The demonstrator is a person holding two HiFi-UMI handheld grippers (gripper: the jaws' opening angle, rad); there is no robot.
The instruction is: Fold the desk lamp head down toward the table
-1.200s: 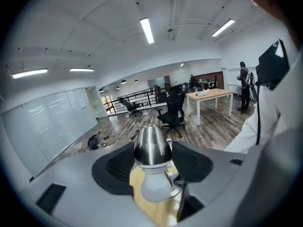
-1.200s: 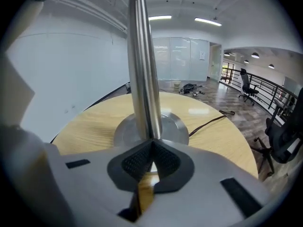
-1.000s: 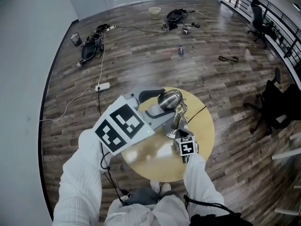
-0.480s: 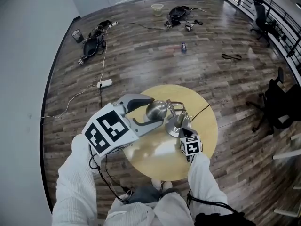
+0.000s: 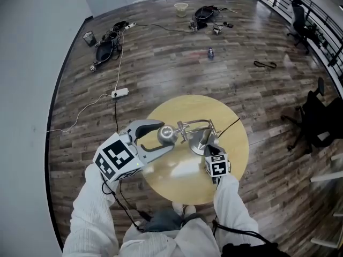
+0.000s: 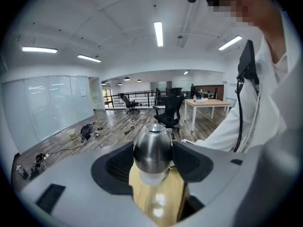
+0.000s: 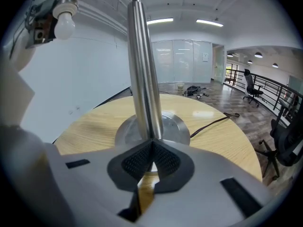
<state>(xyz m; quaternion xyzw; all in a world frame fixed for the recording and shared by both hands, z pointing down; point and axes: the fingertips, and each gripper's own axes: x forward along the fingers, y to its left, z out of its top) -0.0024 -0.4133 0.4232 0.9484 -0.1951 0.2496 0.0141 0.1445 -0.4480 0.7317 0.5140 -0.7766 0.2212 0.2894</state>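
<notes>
Lamp head (image 6: 152, 148) | left gripper (image 5: 163, 136) grasped it; right gripper (image 7: 151, 149) was clenched on pole (image 7: 142, 79) | risk: the smooth head could slip free, or the base (image 7: 173, 126) skid across counter (image 5: 182, 183).

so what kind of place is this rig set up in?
Probably an open-plan office or lab: office chairs, a desk, glass partition walls, and cables strewn on the plank floor.

The right gripper (image 5: 209, 150) hides part of the lamp base (image 5: 196, 145) (head view).
</notes>
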